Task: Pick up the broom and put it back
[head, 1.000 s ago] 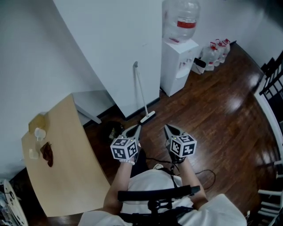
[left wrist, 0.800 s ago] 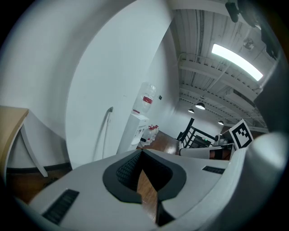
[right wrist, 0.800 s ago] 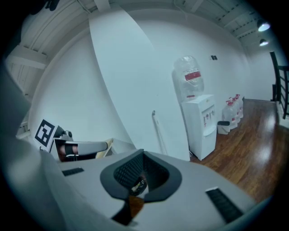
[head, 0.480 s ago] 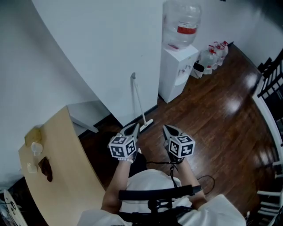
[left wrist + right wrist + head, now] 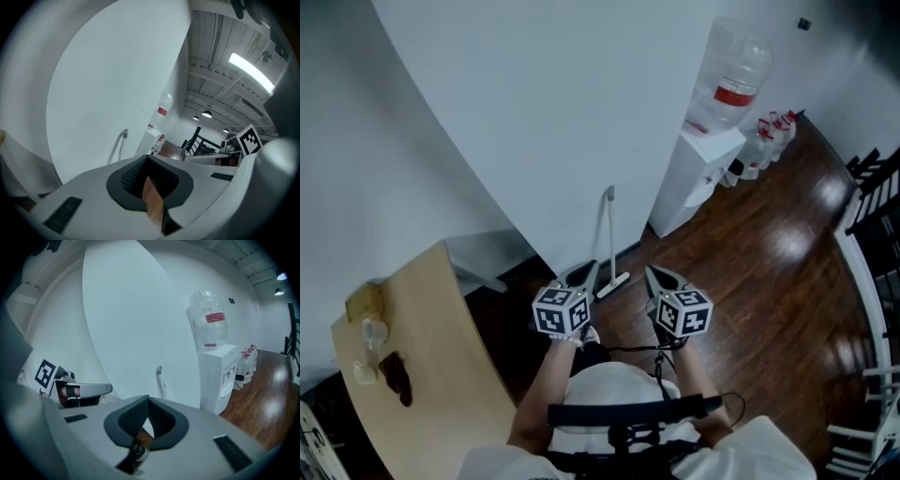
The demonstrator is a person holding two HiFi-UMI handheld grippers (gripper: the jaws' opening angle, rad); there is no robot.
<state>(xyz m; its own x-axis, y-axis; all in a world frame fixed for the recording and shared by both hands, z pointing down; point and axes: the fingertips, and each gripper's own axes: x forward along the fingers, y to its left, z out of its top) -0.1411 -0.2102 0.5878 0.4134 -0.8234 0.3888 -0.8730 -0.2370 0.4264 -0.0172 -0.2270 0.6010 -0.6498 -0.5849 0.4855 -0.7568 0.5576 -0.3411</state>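
Two hand-held units, left gripper (image 5: 589,269) and right gripper (image 5: 652,272): grey tapered shells with dark pointed noses. Each bears a white cube (image 5: 561,312) printed with black square markers. Pads (image 5: 132,175): black, ribbed, set in a dark collar, with black rectangular slots on the shell flanks. Shirt (image 5: 619,389): white, short sleeves. Strap (image 5: 628,411): black, across the chest, with a black mount at centre. Cable (image 5: 733,405): thin, black, looped.

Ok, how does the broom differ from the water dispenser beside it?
The broom is a thin stick leaning on the wall; the water dispenser is a boxy cabinet standing upright. The water dispenser carries a bottle on top; the broom nothing. Both are white, by the wall.
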